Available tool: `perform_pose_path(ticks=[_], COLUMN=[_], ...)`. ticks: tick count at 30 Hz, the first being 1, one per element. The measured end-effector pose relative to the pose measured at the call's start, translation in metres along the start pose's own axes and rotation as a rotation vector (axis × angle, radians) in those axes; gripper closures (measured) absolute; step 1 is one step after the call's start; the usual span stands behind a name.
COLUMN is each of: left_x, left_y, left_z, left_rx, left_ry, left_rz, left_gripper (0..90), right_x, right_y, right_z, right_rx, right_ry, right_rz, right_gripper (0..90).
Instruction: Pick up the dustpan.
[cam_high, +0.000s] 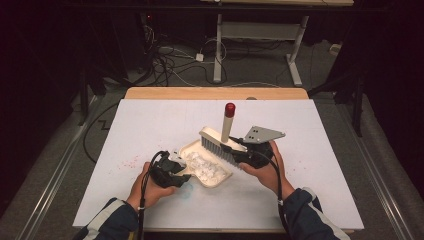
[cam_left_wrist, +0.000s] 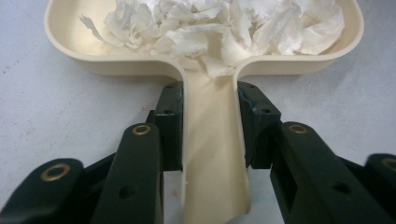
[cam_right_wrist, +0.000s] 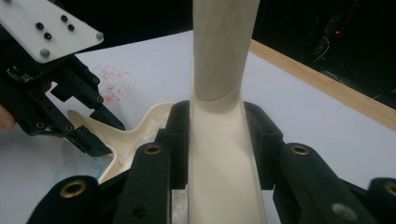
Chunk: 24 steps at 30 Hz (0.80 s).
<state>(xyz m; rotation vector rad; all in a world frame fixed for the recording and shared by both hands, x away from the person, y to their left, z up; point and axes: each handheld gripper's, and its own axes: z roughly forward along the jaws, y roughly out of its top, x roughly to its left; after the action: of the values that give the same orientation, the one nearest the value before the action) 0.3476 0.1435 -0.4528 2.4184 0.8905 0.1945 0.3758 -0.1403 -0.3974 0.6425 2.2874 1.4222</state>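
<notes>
We are holding a cream dustpan (cam_high: 209, 176) with our left gripper (cam_high: 169, 172), and its fingers (cam_left_wrist: 170, 122) are squeezing the dustpan's flat handle from both sides. The dustpan is lying on the white worktop (cam_high: 150, 125), near the middle and close to our side. It is holding a heap of torn white paper bits (cam_high: 202, 167), and in the left gripper view the paper bits (cam_left_wrist: 219, 28) are piling up in the wide tray part, with one scrap reaching into the start of the handle. We are holding a brush (cam_high: 222, 142) with our right gripper (cam_high: 252, 155), and its fingers (cam_right_wrist: 180, 140) are pressing on the sides of the brush's cream handle, low down where it is getting wider. The brush is sitting at the far right edge of the dustpan, with its grey bristles pointing down at the tray. Its handle is sticking up and away from us, and it is ending in a red tip (cam_high: 229, 109). We cannot tell if the bristles are touching the paper. Little pink specks (cam_high: 131, 161) are lying on the worktop to the left of the dustpan. A wooden edge (cam_high: 215, 93) is running along the far side of the worktop.
</notes>
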Motion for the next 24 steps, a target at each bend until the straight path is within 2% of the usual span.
perform_pose_path(ticks=[3,13,15,18,24], left_x=[0.001,0.011,0.013,0.014,0.009], left_y=[-0.001,-0.007,-0.008,-0.007,-0.005], left_z=[-0.002,-0.005,-0.006,-0.006,-0.004], left_rx=[-0.007,-0.018,-0.019,-0.017,-0.01], left_ry=[0.005,0.039,0.044,0.044,0.045], left_rz=[-0.005,-0.037,-0.042,-0.047,-0.029], left_gripper=[63.7,63.7,63.7,63.7,63.7], right_x=[-0.004,-0.017,-0.019,-0.022,-0.029], right_y=[0.002,0.0,-0.002,-0.008,-0.029], right_z=[-0.007,-0.039,-0.043,-0.046,-0.051], right_rx=[0.0,0.009,0.03,0.074,0.13], right_ry=[-0.029,-0.076,-0.091,-0.149,-0.22], right_rz=[0.013,0.056,0.055,0.029,0.045], right_gripper=[67.7,67.7,67.7,67.7,67.8])
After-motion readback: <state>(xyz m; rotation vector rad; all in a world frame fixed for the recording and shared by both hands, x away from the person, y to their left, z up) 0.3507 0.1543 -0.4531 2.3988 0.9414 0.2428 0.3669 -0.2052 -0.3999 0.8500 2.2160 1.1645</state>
